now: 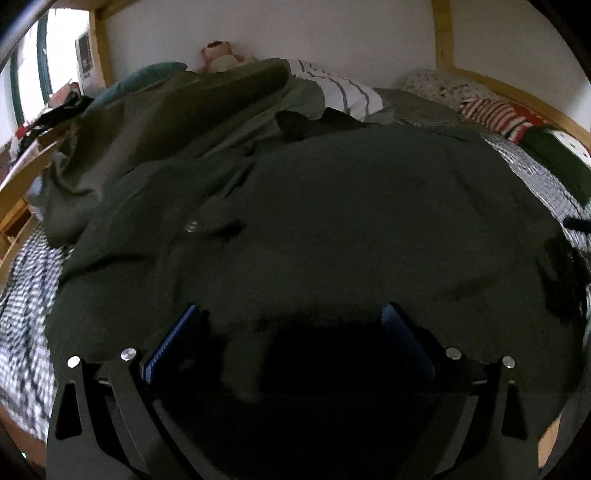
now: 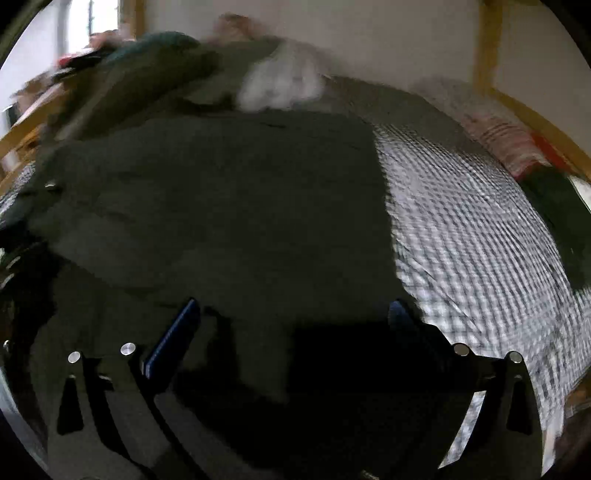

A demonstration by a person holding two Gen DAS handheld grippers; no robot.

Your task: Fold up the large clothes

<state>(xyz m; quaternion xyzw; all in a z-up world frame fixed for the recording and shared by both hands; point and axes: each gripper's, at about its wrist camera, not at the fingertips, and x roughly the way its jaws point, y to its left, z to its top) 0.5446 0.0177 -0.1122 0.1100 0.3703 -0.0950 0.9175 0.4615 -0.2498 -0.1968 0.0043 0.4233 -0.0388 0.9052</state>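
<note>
A dark green garment [image 1: 332, 229] lies spread across the bed [image 2: 480, 240], toward its near edge. Both the left claw [image 1: 291, 314] and right claw [image 2: 295, 310] hover spread above it, pinching nothing. I judge the next move is gripping the near hem. The right view is blurred; the hem sits in shadow.

White wall [image 1: 295, 29] behind a wooden bed frame [image 1: 443, 33], checked bedsheet [image 2: 480, 221], bright window [image 1: 62, 48] far left giving daylight, pillows [image 1: 439, 86] and what looks like a plush toy [image 1: 221, 55] against the wall.
</note>
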